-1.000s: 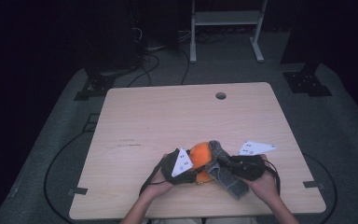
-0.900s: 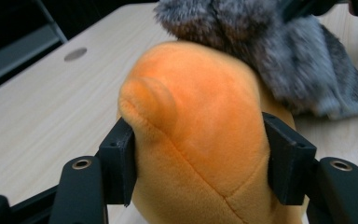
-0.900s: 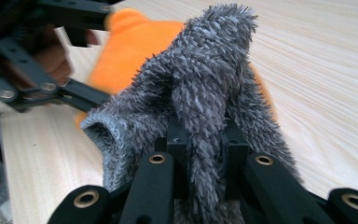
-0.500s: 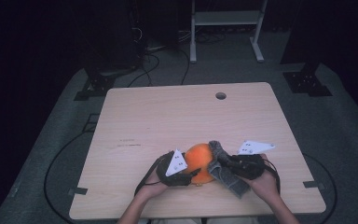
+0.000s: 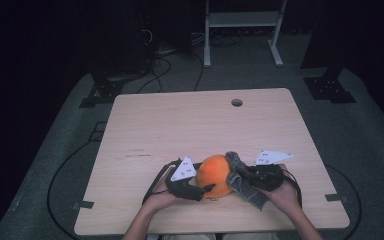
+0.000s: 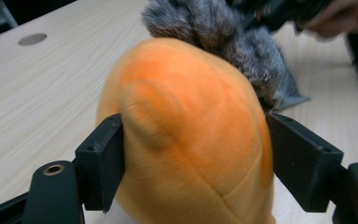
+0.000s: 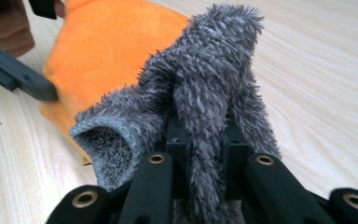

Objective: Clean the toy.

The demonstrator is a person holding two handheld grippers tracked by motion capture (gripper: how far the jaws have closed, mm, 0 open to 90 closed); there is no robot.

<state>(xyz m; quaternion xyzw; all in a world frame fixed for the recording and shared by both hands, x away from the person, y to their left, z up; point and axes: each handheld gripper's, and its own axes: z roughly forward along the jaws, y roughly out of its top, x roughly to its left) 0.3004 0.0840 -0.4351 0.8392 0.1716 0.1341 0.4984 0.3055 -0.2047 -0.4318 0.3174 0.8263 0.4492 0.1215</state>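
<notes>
my left tongs (image 6: 193,154) have just been widening around the orange plush (image 5: 216,175), at the counter's (image 5: 180,125) six o'clock; right tongs (image 7: 200,140) pinch its grey sock (image 7: 205,102). next: pull the sock free.

Dark room — grey carpet floor (image 5: 360,150), black cables (image 5: 170,65), a white frame (image 5: 240,20) behind the pale wood surface (image 5: 180,125).

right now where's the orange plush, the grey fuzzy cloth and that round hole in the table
orange plush (image 6: 191,140), left gripper view, its rounded front between the jaws
grey fuzzy cloth (image 7: 205,98), right gripper view, the fold above the jaws
round hole (image 5: 237,102), high view, its middle, far side of the table
</notes>
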